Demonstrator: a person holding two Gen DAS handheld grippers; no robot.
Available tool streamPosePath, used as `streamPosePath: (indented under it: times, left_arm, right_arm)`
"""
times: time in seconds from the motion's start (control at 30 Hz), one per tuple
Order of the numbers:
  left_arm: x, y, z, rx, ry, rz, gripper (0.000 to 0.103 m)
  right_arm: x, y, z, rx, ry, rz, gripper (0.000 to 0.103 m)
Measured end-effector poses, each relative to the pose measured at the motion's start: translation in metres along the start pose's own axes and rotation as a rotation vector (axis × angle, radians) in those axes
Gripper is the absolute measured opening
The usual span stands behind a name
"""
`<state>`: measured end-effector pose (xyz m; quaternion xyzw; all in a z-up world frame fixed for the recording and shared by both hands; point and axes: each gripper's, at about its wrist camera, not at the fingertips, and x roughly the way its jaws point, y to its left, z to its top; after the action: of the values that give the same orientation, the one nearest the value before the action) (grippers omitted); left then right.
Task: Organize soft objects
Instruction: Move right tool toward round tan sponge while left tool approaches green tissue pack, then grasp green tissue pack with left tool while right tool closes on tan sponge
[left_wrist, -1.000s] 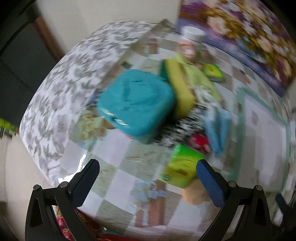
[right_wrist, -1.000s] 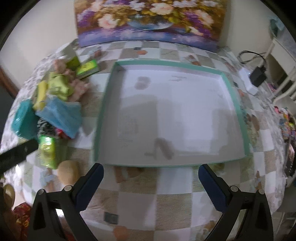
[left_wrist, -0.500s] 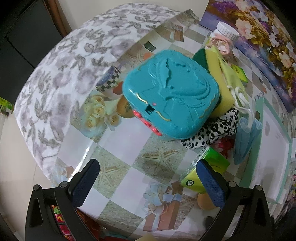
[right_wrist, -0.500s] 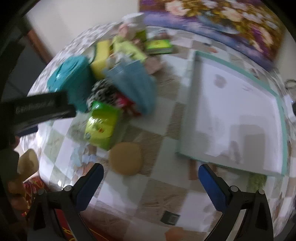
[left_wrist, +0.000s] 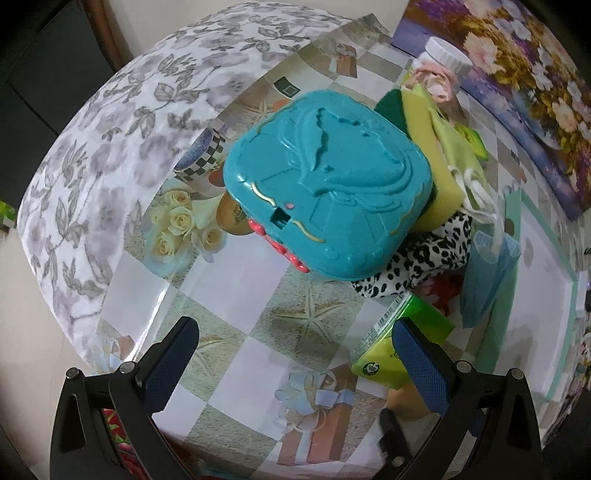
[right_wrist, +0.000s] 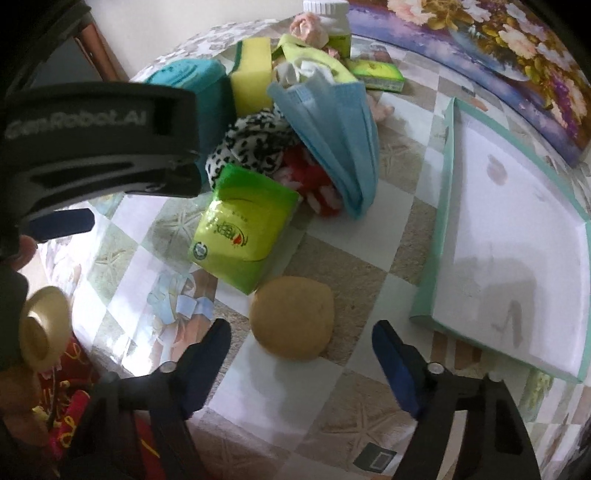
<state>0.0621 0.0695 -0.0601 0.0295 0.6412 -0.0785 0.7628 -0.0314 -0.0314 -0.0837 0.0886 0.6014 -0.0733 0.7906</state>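
hovering above the checkered tabletop (right_wrist: 369, 236), the right tongs (right_wrist: 301, 354) are spread wide and hold nothing, with a round tan sponge (right_wrist: 291, 317) lying just ahead between their tips. the left tongs (left_wrist: 295, 362) are likewise wide and empty, facing a teal plastic case (left_wrist: 328, 181) that sits on the pile of soft things. taking the tan sponge as landmark, a green tissue pack (right_wrist: 243, 236) lies just behind it to the left, a leopard-print cloth (right_wrist: 255, 147) and a blue face mask (right_wrist: 332, 133) lie farther behind, and the white tray (right_wrist: 517, 236) lies to its right.
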Motion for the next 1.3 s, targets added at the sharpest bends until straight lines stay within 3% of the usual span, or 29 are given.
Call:
streamPosePath:
  times: [0.1,0.3,0.6,0.9,1.03,1.17,1.3]
  left_arm:
    - [0.002,-0.004,0.001,0.016,0.009,-0.004,0.103]
    - [0.000,-0.021,0.000,0.071,0.018,-0.020,0.103]
    - [0.009,-0.063,0.001,0.211,0.021,-0.005,0.103]
    - [0.023,-0.080,0.006,0.231,0.036,-0.009,0.102]
    - [0.032,-0.092,-0.002,0.238,0.044,-0.045,0.087]
    - [0.042,-0.097,0.001,0.225,0.082,-0.119,0.059]
    - [0.048,-0.098,0.000,0.223,0.094,-0.120,0.057]
  right_arm:
    - [0.006,-0.014,-0.001,0.023,0.016,0.010,0.057]
    - [0.008,-0.026,-0.001,0.063,0.019,0.014,0.049]
    - [0.009,-0.045,-0.003,0.107,0.032,0.009,0.049]
    - [0.009,-0.054,-0.007,0.112,0.032,0.015,0.049]
    - [0.010,-0.057,-0.007,0.118,0.033,0.015,0.049]
    - [0.010,-0.062,-0.008,0.127,0.033,0.019,0.049]
    - [0.008,-0.060,-0.003,0.121,0.035,0.014,0.049]
